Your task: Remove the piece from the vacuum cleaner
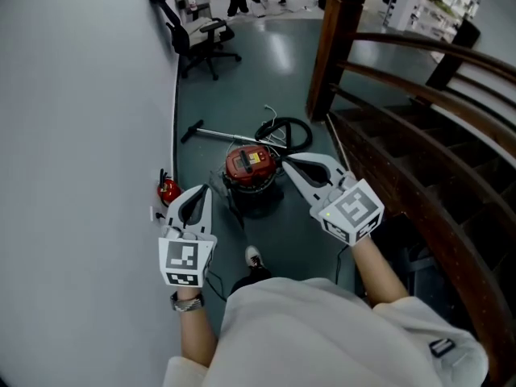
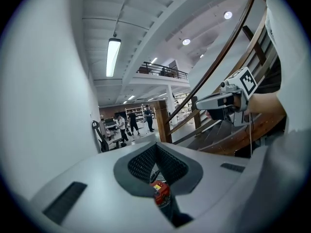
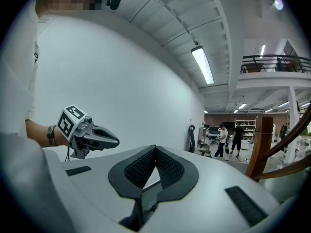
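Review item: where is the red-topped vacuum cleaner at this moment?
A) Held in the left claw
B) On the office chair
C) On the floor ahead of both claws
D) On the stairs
C: the vacuum cleaner stands on the floor ahead of the person. The left claw and right claw are both shut, hold nothing, and are not on it.

Closed left tool points toward red vacuum cleaner.

The grey-green floor carries a red drum-shaped vacuum cleaner, with a coiled black hose and silver metal wand lying just behind. A small red canister sits by the wall, and a black office chair stands farther off.
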`<state>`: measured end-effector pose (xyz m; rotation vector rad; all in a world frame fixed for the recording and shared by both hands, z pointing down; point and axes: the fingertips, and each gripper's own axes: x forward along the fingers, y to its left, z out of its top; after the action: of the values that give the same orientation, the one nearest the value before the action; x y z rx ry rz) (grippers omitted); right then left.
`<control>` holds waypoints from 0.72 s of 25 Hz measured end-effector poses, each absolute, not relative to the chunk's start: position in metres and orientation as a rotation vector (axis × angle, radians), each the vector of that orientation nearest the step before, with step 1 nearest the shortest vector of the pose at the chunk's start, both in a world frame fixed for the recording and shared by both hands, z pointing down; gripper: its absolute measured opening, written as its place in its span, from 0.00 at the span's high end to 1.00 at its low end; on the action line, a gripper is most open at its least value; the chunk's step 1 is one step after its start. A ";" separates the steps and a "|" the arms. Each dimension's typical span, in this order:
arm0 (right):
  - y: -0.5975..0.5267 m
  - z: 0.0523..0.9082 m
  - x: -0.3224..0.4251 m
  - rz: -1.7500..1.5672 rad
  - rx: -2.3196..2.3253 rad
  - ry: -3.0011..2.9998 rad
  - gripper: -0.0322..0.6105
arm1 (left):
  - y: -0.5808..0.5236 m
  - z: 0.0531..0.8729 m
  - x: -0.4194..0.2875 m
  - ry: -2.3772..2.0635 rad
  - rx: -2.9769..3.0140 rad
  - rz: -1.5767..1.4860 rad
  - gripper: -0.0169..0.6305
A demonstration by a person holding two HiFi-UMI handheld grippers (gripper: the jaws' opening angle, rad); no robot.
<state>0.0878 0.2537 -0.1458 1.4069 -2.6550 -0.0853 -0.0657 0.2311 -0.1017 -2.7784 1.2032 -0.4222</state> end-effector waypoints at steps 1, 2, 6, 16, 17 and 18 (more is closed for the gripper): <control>0.246 -0.143 0.088 -0.060 1.413 -2.649 0.90 | 0.224 -0.100 -0.067 1.208 -2.784 -0.423 0.98; 0.239 -0.140 0.088 -0.040 1.419 -2.644 0.90 | 0.218 -0.098 -0.069 1.211 -2.790 -0.426 0.98; 0.212 -0.129 0.080 0.011 1.418 -2.629 0.90 | 0.195 -0.087 -0.076 1.212 -2.806 -0.458 0.98; 0.144 -0.090 0.057 0.107 1.388 -2.589 0.90 | 0.128 -0.050 -0.097 1.217 -2.856 -0.522 0.98; 0.137 -0.085 0.056 0.119 1.390 -2.584 0.90 | 0.120 -0.046 -0.099 1.216 -2.859 -0.531 0.98; 0.130 -0.081 0.054 0.131 1.394 -2.579 0.90 | 0.112 -0.041 -0.102 1.217 -2.862 -0.541 0.98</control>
<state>0.0541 0.1296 -0.0805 1.3938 -2.5787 0.1308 -0.1023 0.1116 -0.0414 -2.8616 1.2171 -0.5406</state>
